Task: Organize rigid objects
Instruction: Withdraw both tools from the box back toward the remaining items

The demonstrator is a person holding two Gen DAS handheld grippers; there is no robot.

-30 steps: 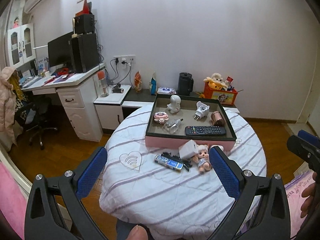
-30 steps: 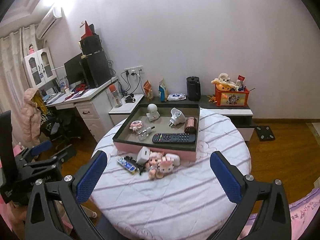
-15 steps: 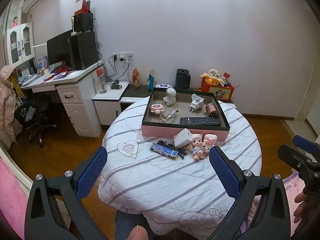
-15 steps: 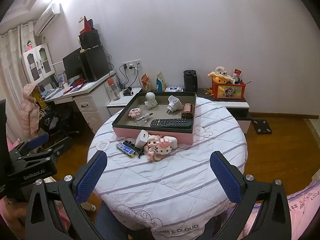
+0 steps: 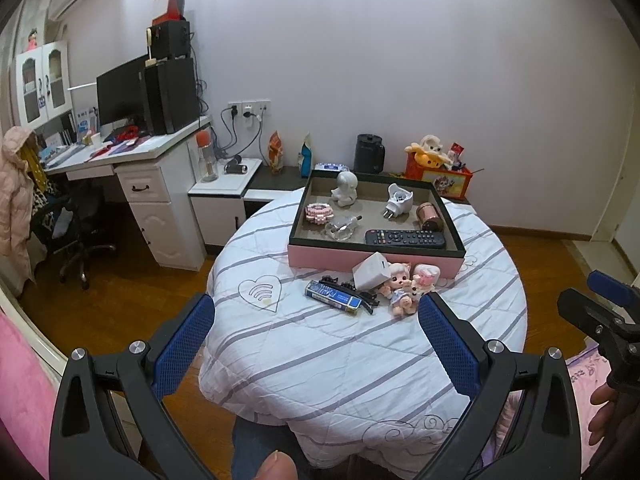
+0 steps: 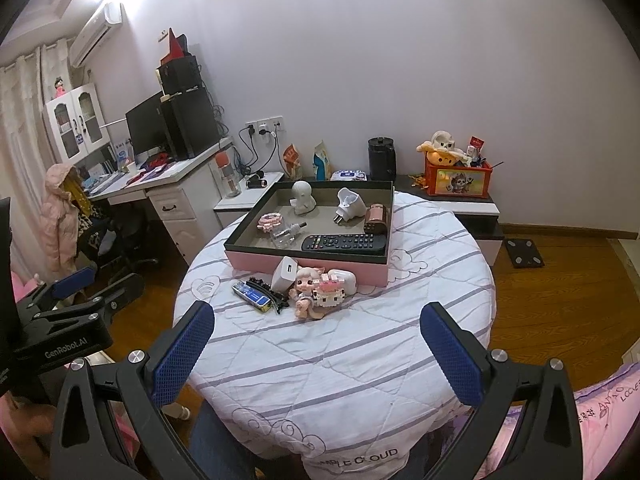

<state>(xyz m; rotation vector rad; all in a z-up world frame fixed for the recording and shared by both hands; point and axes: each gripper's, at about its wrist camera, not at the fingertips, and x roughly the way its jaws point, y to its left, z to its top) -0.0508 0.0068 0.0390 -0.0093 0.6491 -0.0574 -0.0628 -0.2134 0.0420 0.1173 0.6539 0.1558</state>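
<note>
Hovering: left gripper (image 5: pixel 316 344) and right gripper (image 6: pixel 316 350), jaws spread, holding nothing.
Waiting: loose toys (image 6: pixel 320 290) lying on worktop (image 6: pixel 340 360), touching pink tray (image 6: pixel 308 260), awaiting sorting.

home bedroom, probably | white desk (image 5: pixel 152 152) with monitor (image 5: pixel 120 96) | wall air conditioner (image 6: pixel 96 32) | quilt-covered round table (image 6: pixel 340 352) | toy box (image 6: pixel 458 178)

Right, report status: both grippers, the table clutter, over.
Left gripper, right gripper open, empty. Small items loose before pink-sided tray on round table. Path clear.
</note>
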